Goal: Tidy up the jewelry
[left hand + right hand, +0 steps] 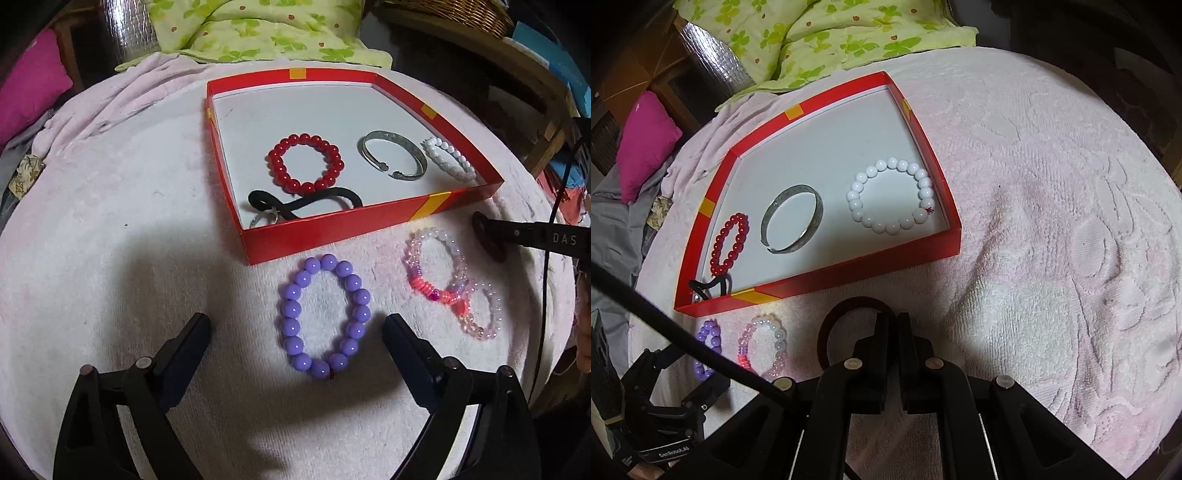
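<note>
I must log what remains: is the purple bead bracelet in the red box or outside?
Outside. The purple bead bracelet lies on the towel before the red box.

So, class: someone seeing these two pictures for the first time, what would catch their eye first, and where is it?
The red box on the pale pink towel stands out first, holding a red bead bracelet, a silver bangle and a white bead bracelet. Next comes the purple bead bracelet, lying on the towel between the open fingers of the left gripper. The right gripper is shut on a dark ring.
</note>
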`<state>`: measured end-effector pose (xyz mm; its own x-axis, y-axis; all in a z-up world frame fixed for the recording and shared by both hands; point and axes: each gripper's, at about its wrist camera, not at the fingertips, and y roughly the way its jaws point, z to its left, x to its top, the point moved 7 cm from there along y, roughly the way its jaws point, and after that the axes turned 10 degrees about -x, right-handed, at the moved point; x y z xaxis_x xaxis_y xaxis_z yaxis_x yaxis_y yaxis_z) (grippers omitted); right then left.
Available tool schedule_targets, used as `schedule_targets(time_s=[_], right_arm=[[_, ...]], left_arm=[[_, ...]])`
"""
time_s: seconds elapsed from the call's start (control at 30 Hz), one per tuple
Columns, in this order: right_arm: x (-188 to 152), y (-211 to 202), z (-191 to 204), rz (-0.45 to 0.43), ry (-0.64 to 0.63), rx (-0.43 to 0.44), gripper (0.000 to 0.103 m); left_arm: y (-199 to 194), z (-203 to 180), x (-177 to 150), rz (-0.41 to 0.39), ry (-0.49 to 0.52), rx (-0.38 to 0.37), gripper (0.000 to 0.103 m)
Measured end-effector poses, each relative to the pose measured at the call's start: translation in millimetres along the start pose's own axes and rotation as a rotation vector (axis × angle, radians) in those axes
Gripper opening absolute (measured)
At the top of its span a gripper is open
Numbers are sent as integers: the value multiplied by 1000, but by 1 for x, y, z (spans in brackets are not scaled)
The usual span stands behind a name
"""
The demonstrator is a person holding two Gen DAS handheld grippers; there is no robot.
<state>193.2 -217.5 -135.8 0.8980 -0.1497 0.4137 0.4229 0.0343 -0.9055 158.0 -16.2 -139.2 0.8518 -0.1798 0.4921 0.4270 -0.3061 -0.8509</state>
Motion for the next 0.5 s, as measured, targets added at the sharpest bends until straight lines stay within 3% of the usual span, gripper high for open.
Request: schedule_targets(time_s=[0.07,0.13,0.27,0.3,0.5], right_arm=[[0,0,0,-1,-2,-1,7],[-1,-1,0,-4,-5,-5,7],[-1,-2,1,-11,-12,-18,6],[-1,-2,2,-13,-14,-23,6],[0,-10,8,-27,-24,-8,6]], left_arm=[[-3,1,0,-11,9,1,79],[-7,7,3,-28,11,-19,54],[-10,9,5,-38,-3,-40,29],[-11,10,5,-40,-8,-54,19],[-19,13,6,-57,-5,-100,19]])
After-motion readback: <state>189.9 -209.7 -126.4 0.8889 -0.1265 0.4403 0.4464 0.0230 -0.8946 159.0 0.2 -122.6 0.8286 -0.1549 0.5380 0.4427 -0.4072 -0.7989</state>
